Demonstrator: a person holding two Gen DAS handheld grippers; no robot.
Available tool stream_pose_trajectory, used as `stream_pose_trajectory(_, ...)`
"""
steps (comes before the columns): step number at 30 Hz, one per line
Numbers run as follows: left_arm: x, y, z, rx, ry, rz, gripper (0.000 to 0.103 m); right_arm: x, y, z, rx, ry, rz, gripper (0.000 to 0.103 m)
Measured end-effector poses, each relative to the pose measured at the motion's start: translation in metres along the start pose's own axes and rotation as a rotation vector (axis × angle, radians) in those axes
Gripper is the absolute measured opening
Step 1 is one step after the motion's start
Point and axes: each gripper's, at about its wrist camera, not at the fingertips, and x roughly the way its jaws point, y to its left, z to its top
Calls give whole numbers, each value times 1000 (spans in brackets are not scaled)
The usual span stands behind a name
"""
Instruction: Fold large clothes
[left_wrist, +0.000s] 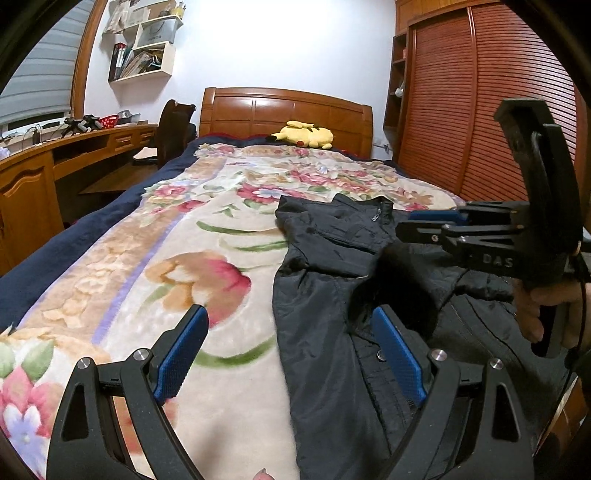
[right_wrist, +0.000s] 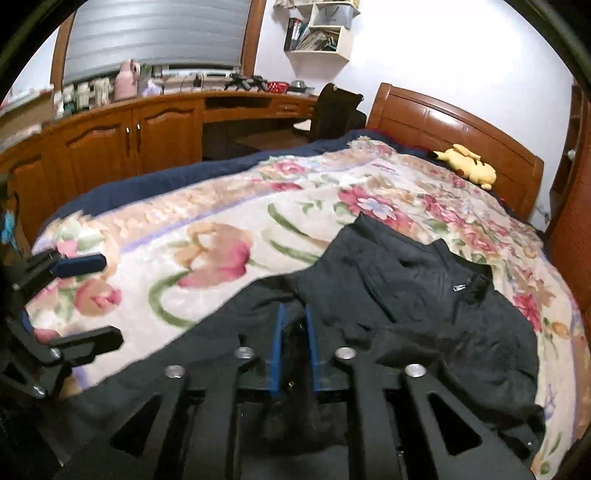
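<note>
A large black jacket (left_wrist: 332, 280) lies on the floral blanket (left_wrist: 166, 240) of the bed, collar toward the headboard. My left gripper (left_wrist: 290, 325) is open and empty, its blue pads wide apart above the jacket's left edge. My right gripper (right_wrist: 293, 314) is shut on a fold of the jacket (right_wrist: 424, 295), lifting the dark cloth between its blue pads. The right gripper also shows in the left wrist view (left_wrist: 413, 221), over the jacket's right side. The left gripper appears at the left edge of the right wrist view (right_wrist: 99, 299), jaws apart.
A yellow plush toy (left_wrist: 303, 134) lies by the wooden headboard (left_wrist: 284, 110). A wooden desk (left_wrist: 74, 147) with a chair (left_wrist: 173, 129) stands left of the bed. A slatted wardrobe (left_wrist: 480, 110) is on the right. Wall shelves (left_wrist: 144, 44) hang above.
</note>
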Motion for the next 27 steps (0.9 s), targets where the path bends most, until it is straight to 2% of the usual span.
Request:
stream_pose_trajectory(2, 0, 0, 0, 0, 0, -4, 91, -5, -4, -3, 9, -6, -17, 54)
stream_pose_trajectory(3, 0, -2, 0, 4, 1, -6, 91, -9, -8, -5, 13, -8, -28, 58)
stream_pose_trajectory(9, -1, -14, -1, 35, 3, -12, 91, -32, -36, -34, 61, 32, -96, 58)
stream_pose_trajectory(18, -25, -28, -19, 35, -1, -35, 91, -84, -87, -128, 209, 110, -200, 58)
stream_pose_trajectory(23, -42, -36, -37, 48, 21, -46, 91, -129, -99, -169, 260, 119, -244, 58)
stream_pose_trajectory(27, -55, -43, -46, 54, 39, -41, 91, -164, -94, -195, 268, 126, -282, 58)
